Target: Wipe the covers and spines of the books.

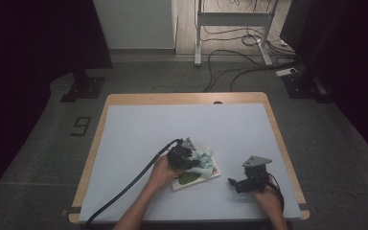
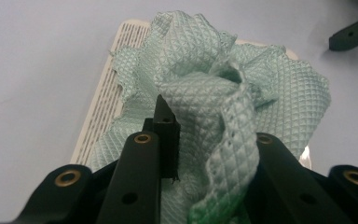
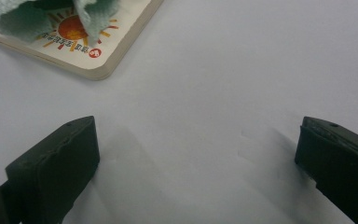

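left hand-held gripper [image 2: 205,154] pinching green cloth [image 2: 223,93] over board [image 1: 197,178]; keep wiping flat, steady pressure. right hand-held gripper [image 3: 196,154] spread, idle beside board.

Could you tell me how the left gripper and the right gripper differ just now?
The left gripper is shut on the green cloth over the board; the right gripper stands open, holding nothing. The left is above the board, the right beside it over bare table. Both have black fingers.
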Tool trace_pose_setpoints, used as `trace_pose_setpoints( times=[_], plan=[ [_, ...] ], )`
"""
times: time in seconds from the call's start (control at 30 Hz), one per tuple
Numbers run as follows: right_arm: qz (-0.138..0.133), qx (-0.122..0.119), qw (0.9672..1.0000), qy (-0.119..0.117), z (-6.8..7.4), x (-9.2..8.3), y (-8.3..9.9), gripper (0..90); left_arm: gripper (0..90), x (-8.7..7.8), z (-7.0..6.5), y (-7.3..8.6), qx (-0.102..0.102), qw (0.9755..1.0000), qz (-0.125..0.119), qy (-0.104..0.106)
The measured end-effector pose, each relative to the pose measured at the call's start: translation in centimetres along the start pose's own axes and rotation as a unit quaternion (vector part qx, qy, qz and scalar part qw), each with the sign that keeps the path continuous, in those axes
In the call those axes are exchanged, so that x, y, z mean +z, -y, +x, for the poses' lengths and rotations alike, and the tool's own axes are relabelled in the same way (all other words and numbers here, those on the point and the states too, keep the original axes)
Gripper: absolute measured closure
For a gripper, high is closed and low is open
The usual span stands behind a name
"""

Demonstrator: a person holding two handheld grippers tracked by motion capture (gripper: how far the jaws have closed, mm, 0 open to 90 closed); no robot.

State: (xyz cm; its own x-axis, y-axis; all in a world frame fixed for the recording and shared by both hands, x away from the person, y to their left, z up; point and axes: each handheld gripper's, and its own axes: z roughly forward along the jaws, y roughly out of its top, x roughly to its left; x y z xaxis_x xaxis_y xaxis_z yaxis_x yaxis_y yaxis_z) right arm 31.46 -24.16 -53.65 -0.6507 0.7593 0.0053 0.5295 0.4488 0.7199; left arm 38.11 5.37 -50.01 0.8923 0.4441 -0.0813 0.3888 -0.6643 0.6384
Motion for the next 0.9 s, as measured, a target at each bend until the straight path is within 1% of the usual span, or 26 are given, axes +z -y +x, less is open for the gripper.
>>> trace_pose_setpoints(
  times=[0.07,0.23,0.43,0.67,0.9],
  plan=[
    [0.0,0.001,1.0,0.0,0.0,0.0,0.0,0.0,74.3,-0.3,0.1,0.3,0.002,1.0,0.002,-0.003],
    [0.0,0.0,1.0,0.0,0.0,0.0,0.0,0.0,74.2,-1.2,0.2,1.3,-0.004,1.0,-0.002,-0.008],
    [0.0,0.0,1.0,0.0,0.0,0.0,0.0,0.0,74.2,-2.4,0.3,2.6,-0.01,0.9998,0.001,-0.018],
    [0.0,0.0,1.0,0.0,0.0,0.0,0.0,0.0,74.1,-3.8,0.8,4.2,-0.027,0.9994,-0.008,-0.022],
    [0.0,0.0,1.0,0.0,0.0,0.0,0.0,0.0,74.0,-5.0,0.9,5.5,-0.035,0.9988,-0.009,-0.031]
  ],
)
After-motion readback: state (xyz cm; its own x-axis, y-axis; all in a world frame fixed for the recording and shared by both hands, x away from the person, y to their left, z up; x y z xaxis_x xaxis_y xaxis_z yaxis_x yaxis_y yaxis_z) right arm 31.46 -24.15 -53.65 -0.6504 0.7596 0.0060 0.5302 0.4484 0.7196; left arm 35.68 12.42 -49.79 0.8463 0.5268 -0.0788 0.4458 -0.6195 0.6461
